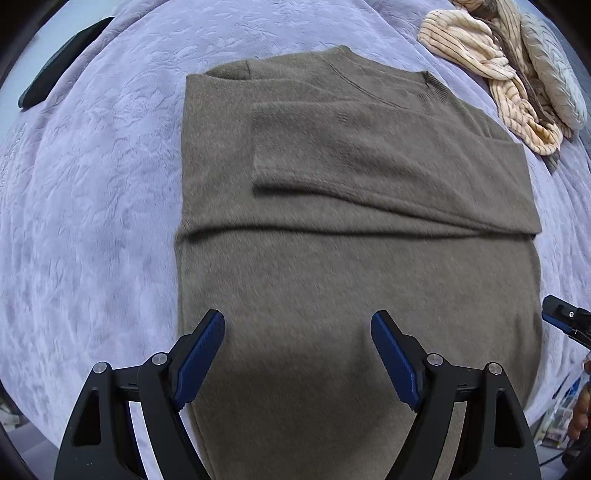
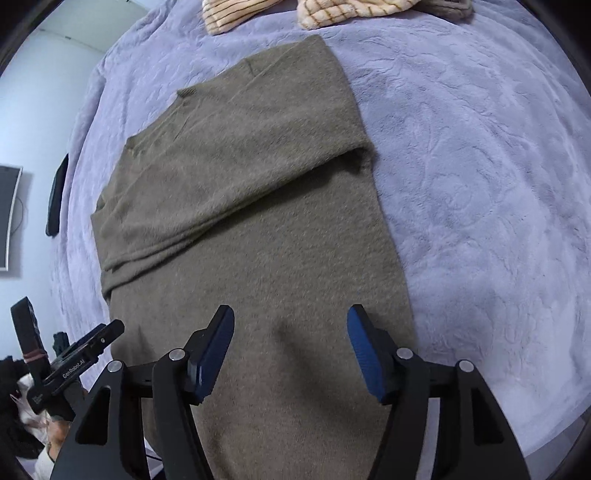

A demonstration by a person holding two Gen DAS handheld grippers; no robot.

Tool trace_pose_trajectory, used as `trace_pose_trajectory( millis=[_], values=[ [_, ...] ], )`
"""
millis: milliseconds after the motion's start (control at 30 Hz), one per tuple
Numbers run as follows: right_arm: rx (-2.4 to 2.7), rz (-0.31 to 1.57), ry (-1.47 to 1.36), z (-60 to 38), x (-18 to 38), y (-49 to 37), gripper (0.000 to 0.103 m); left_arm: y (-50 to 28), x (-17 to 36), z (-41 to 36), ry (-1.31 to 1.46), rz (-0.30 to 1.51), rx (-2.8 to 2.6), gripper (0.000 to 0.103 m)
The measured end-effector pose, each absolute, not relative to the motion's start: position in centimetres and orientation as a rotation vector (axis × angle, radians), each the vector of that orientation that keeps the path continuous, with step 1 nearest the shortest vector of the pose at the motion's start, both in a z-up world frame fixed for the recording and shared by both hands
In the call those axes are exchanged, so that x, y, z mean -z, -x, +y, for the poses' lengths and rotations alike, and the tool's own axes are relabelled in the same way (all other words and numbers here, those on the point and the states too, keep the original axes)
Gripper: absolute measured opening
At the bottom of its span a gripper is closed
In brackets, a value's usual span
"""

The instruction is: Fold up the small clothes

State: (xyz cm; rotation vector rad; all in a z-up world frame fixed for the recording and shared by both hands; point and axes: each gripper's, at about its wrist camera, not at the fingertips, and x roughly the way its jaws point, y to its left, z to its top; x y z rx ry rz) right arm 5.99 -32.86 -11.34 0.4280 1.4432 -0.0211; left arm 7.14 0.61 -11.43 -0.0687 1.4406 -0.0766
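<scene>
A brown-olive sweater [image 1: 351, 221] lies flat on a lilac blanket [image 1: 92, 184], both sleeves folded across its chest. In the left wrist view my left gripper [image 1: 298, 325] hovers over the sweater's lower part, jaws wide apart, nothing between the blue pads [image 1: 199, 362]. The right wrist view shows the same sweater [image 2: 251, 206] running away from the camera. My right gripper [image 2: 291, 321] hangs above its hem end, jaws apart with nothing between them. The right gripper's tip [image 1: 565, 317] peeks in at the right edge of the left view. The left gripper [image 2: 81, 354] appears at the lower left of the right view.
A pile of cream striped clothes [image 1: 491, 62] and a pale quilted piece [image 1: 554, 74] lie at the blanket's far right corner; the striped clothes [image 2: 332, 11] top the right view. A dark flat object [image 1: 62, 66] rests at the far left edge. A wall screen [image 2: 7, 218] hangs beyond the bed.
</scene>
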Motion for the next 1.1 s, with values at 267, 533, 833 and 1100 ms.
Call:
trace_pose_trajectory(
  millis=[267, 533, 833, 1100],
  values=[
    [-0.034, 1.488, -0.347, -31.4, 10.9, -4.4, 0.072, -5.0, 11.2, -2.6, 0.076, 1.464, 0.098, 0.082],
    [-0.060, 1.536, -0.328, -32.1, 10.9, -2.5, 0.073, -3.3, 10.3, -4.6, 0.069, 1.466, 0.089, 0.082],
    [-0.109, 1.568, -0.320, -33.0, 10.4, -0.8, 0.073, -1.3, 9.1, -6.1, 0.096, 1.470, 0.041, 0.082],
    [-0.186, 1.598, -0.297, -33.2, 9.8, -0.1, 0.076, 1.1, 7.9, -7.5, 0.157, 1.487, -0.009, 0.082]
  ],
)
